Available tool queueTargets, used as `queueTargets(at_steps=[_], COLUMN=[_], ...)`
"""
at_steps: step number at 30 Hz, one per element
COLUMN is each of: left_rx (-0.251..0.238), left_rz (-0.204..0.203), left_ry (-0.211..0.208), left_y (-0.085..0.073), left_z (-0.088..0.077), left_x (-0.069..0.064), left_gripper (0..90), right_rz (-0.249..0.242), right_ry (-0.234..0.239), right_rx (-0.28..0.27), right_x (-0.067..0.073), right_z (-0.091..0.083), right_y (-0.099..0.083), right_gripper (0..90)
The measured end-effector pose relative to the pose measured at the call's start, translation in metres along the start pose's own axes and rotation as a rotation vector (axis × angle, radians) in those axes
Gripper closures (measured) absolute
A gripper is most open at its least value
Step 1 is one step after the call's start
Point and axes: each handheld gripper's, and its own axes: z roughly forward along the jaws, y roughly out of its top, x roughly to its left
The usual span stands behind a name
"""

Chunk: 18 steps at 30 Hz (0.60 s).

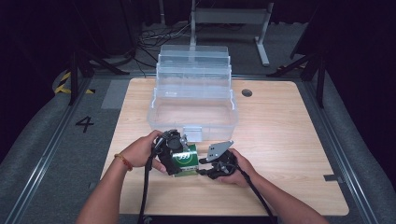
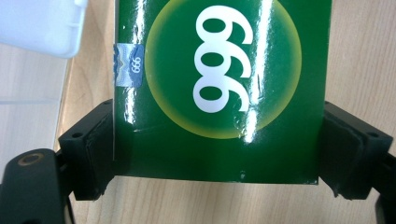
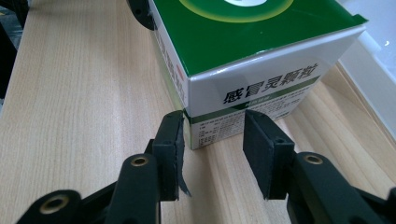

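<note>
- Green box lies on the wooden tabletop, near the person's edge, just in front of the clear plastic bin. Its glossy green top face carries a white "999" in a yellow-green ring.
- Left gripper: held by the left hand, reaching over the box from its left side. In the left gripper view the box sits between the two black jaws, spanning the whole gap; left pad meets the box's left edge, right pad meets its right edge. Jaws stand wide, closed on the box across its width.
- A small blue-and-white sticker wraps the box's left edge, above the left jaw.
- A white corner of the bin shows at top left of that view, close to the box.
- Right gripper: held by the right hand, low on the tabletop just right of the box. In the right gripper view its jaws are partly open, tips at the white end face of the box, near its bottom edge. Left pad looks to touch the box's corner; right pad stands just in front of the face. No grip seen.
- The end face carries printed Chinese characters over a green stripe.
</note>
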Motion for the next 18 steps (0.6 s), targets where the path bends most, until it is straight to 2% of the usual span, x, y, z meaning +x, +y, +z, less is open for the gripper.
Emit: queueTargets(at_steps=[4, 7, 11, 13, 14, 15, 16, 18], left_rx=[0.013, 0.050, 0.039, 0.031, 0.031, 0.024, 0.014, 0.001], left_rz=[-0.006, -0.007, -0.013, -0.036, -0.036, -0.043, -0.053, -0.062], left_ry=[0.018, 0.036, 0.046, 0.052, 0.052, 0.055, 0.057, 0.053], left_y=[0.003, 0.008, 0.007, 0.004, 0.004, 0.003, -0.001, -0.005], left_z=[0.003, 0.004, 0.005, 0.004, 0.004, 0.004, 0.003, 0.002], left_x=[-0.003, -0.004, -0.006, -0.010, -0.010, -0.011, -0.015, -0.021], left_gripper=[13.0, 12.9, 13.5, 14.2, 14.4, 14.4, 14.6, 14.6], right_rz=[0.002, 0.001, -0.008, -0.031, -0.031, -0.032, -0.018, 0.005], right_ry=[0.009, 0.009, 0.008, -0.021, -0.021, -0.032, -0.075, -0.120], right_rx=[-0.017, -0.019, -0.029, -0.034, -0.034, -0.046, -0.068, -0.109], right_x=[-0.001, -0.001, -0.001, -0.001, -0.001, -0.003, -0.009, -0.018], right_z=[-0.001, -0.001, -0.007, -0.019, -0.019, -0.027, -0.045, -0.068], right_y=[0.000, 0.001, 0.001, 0.004, 0.004, 0.004, 0.004, 0.004], right_gripper=[59.0, 58.8, 58.5, 57.0, 57.0, 56.9, 55.9, 55.3])
